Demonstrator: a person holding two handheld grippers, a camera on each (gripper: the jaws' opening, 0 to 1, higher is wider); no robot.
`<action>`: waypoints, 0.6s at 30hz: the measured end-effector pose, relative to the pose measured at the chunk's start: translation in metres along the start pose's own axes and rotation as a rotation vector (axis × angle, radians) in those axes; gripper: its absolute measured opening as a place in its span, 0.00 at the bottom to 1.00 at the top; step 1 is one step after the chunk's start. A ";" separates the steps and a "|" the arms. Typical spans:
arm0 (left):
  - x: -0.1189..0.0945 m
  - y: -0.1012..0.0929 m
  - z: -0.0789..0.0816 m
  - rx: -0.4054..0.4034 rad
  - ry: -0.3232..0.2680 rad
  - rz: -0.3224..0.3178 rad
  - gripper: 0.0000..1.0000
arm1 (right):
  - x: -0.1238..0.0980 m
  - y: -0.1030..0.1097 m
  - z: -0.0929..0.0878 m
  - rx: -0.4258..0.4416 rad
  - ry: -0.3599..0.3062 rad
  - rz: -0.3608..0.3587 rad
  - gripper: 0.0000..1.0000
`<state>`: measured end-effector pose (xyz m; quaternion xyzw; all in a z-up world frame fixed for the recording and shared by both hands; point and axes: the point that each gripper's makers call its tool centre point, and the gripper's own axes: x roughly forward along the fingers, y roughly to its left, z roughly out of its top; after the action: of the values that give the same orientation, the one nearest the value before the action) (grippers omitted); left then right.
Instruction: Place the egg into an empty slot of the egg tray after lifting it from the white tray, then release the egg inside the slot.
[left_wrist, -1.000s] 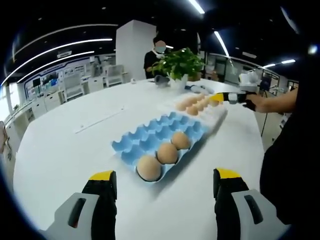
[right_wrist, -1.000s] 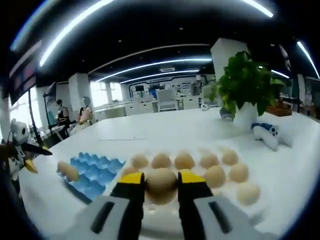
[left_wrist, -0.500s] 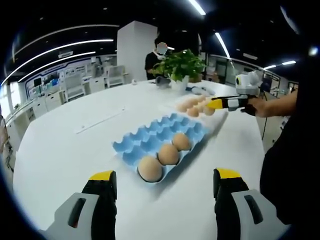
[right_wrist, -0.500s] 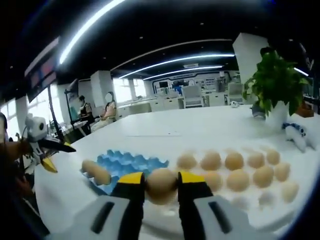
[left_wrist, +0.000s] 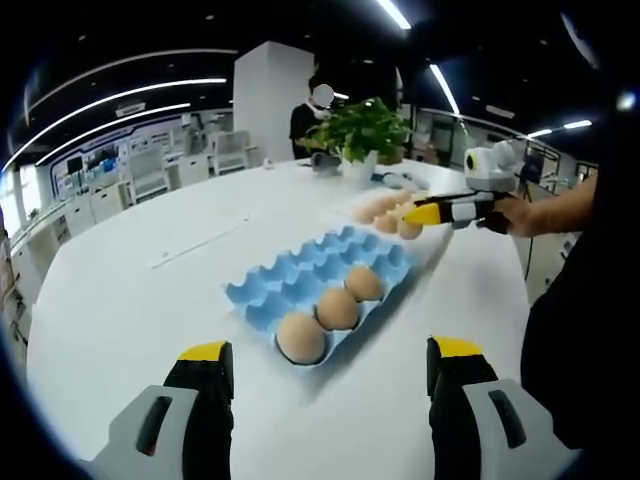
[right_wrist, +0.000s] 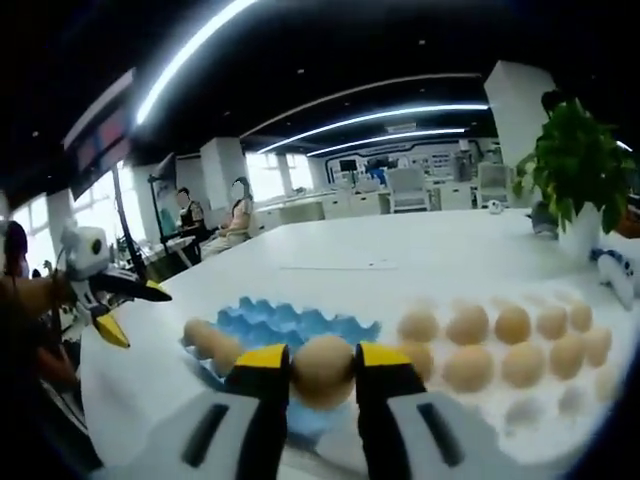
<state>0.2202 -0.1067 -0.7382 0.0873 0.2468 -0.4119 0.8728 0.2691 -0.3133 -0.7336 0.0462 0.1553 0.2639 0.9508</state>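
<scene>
My right gripper (right_wrist: 322, 366) is shut on a tan egg (right_wrist: 322, 368), held above the near edge of the blue egg tray (right_wrist: 290, 328). The blue egg tray (left_wrist: 318, 275) holds three eggs (left_wrist: 337, 308) in its near row, with the other slots bare. The white tray (right_wrist: 525, 395) to the right carries several eggs (right_wrist: 513, 323). My left gripper (left_wrist: 325, 375) stands open and low over the table, short of the blue tray, with nothing between its jaws. The right gripper (left_wrist: 452, 210) with its egg also appears in the left gripper view, over the white tray (left_wrist: 432, 235).
A potted plant (left_wrist: 362, 130) stands at the far side of the round white table (left_wrist: 120, 300), and a person (left_wrist: 312, 110) stands behind it. A white and blue object (right_wrist: 620, 278) lies beside the plant pot (right_wrist: 578, 238). A hand (left_wrist: 525, 208) holds the right gripper.
The right gripper has carried the egg leftward from above the white tray toward the blue tray. The left gripper has stayed still.
</scene>
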 end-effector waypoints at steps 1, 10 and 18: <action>0.000 0.000 0.000 0.001 -0.001 0.000 0.80 | 0.002 0.004 0.000 -0.010 -0.002 0.010 0.25; 0.000 -0.002 -0.004 0.004 0.015 -0.006 0.80 | 0.013 0.019 -0.002 -0.024 0.009 0.054 0.25; 0.000 -0.003 -0.004 0.003 0.015 -0.004 0.80 | 0.019 0.029 -0.008 -0.045 0.027 0.087 0.25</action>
<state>0.2165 -0.1070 -0.7411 0.0911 0.2529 -0.4132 0.8701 0.2679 -0.2782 -0.7414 0.0278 0.1598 0.3091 0.9371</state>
